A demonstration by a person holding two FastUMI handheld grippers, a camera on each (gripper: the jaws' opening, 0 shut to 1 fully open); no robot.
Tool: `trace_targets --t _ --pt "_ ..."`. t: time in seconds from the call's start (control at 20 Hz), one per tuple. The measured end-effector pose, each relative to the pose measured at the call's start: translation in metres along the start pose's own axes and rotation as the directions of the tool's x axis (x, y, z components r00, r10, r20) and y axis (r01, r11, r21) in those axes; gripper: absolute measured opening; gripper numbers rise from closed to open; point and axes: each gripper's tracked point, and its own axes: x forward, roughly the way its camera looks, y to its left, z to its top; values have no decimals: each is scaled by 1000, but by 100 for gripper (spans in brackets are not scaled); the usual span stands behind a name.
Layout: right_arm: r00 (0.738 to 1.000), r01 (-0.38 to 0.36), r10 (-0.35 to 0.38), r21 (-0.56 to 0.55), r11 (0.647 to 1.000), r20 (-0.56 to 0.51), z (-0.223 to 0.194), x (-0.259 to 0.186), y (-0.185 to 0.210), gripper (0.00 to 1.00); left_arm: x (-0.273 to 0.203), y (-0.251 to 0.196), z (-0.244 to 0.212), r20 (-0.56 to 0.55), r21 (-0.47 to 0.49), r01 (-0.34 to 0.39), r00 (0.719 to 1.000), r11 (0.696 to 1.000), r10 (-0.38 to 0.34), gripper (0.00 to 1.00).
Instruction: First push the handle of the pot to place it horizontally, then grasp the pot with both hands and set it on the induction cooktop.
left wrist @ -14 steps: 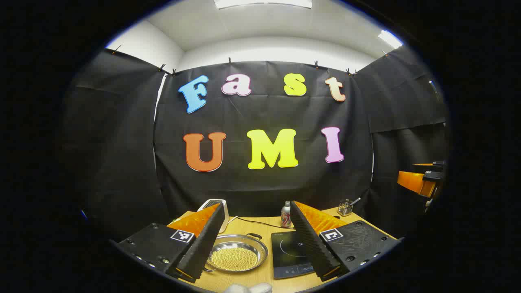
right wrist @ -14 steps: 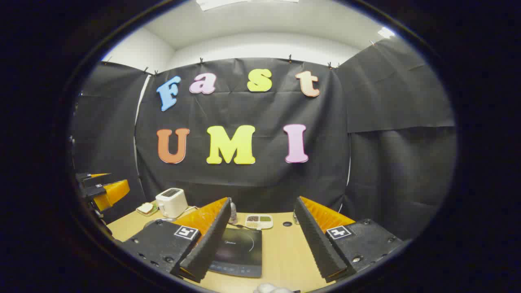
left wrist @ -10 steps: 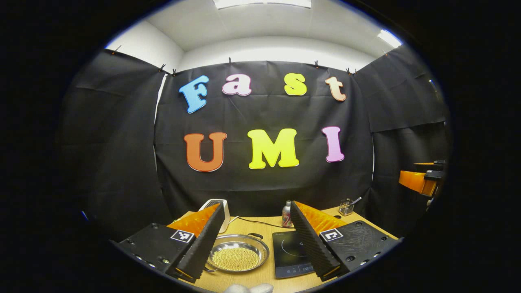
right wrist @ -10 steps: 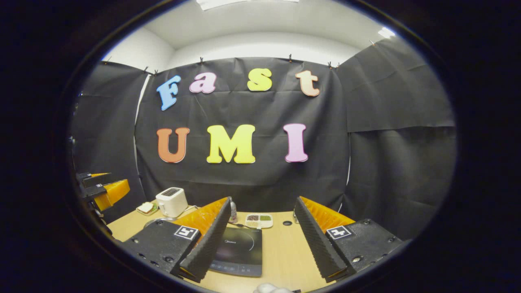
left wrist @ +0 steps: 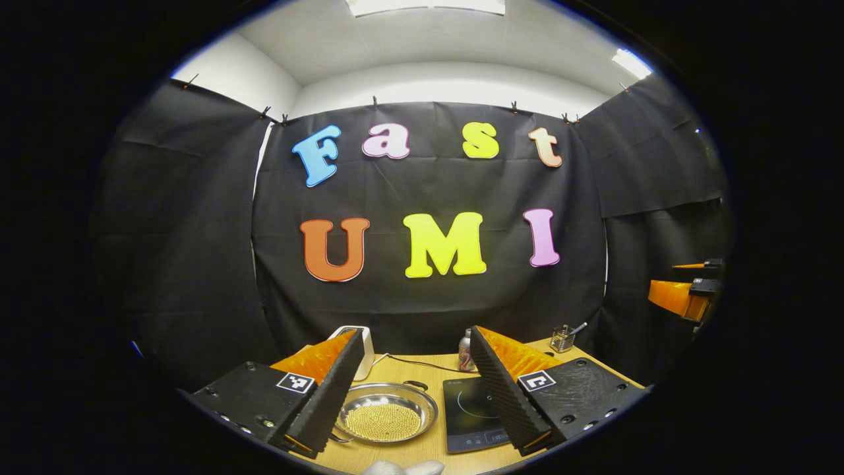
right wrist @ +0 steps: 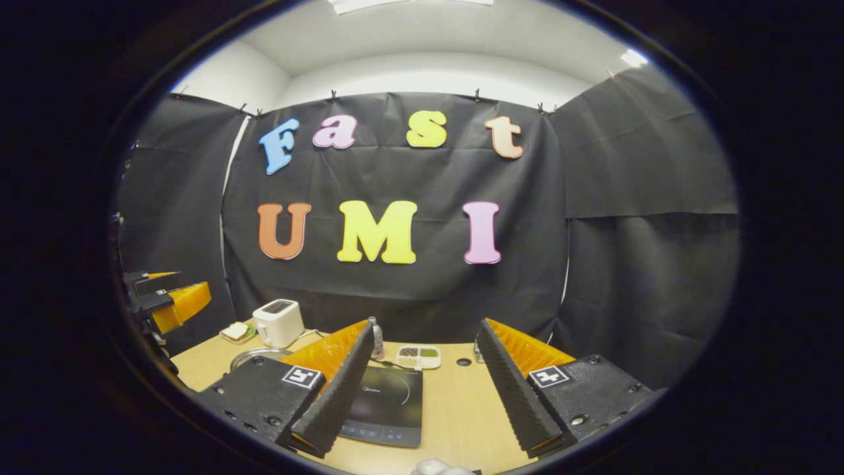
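We see the left gripper point(left wrist: 409, 386) w/ its fingers spread wide, nothing between the pads, touching nothing, held above the wooden table point(left wrist: 432, 369). Through the gap sits the pot point(left wrist: 386, 412), a shallow steel pan w/ small yellow beads inside, low and a bit left of centre, close to the left finger point(left wrist: 326, 392). One dark loop handle point(left wrist: 415, 383) shows at its far rim. Just right of the pot, apart from it, lies the black induction cooktop point(left wrist: 471, 412), partly behind the right finger point(left wrist: 504, 389).

The right gripper point(right wrist: 422, 389) is likewise wide open and empty, above the table. Its gap frames bare tabletop; the cooktop point(right wrist: 386, 406) lies toward its left finger point(right wrist: 336, 396). The pot point(right wrist: 250, 356) is only a rim sliver beyond that finger's black base, well left.

Left gripper view adds a small can point(left wrist: 465, 353) and a wire holder w/ utensils point(left wrist: 562, 338) at the back, a cable running behind the cooktop, plus the other gripper at far right point(left wrist: 682, 293). Right gripper view gives a white toaster point(right wrist: 278, 322), a sandwich on a small dish point(right wrist: 235, 332), a tray of small compartments point(right wrist: 418, 356), a clear bottle point(right wrist: 376, 338), and the other gripper at far left point(right wrist: 165, 300).
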Motion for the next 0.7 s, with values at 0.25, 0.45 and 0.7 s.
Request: trace_targets --t 0.25,0.45,0.7 --pt "1000 0 0 -4 1000 1 0 -1 1 99 -1 -5 0 -3 4 14 1000 1000 -14 96" --pt "1000 2 -2 -3 1000 -6 -1 -1 1 99 0 -5 -2 -6 2 20 1000 1000 -20 96" --pt "1000 2 -2 -7 1000 -9 -4 0 2 96 0 -2 -3 -4 6 16 1000 1000 -16 96"
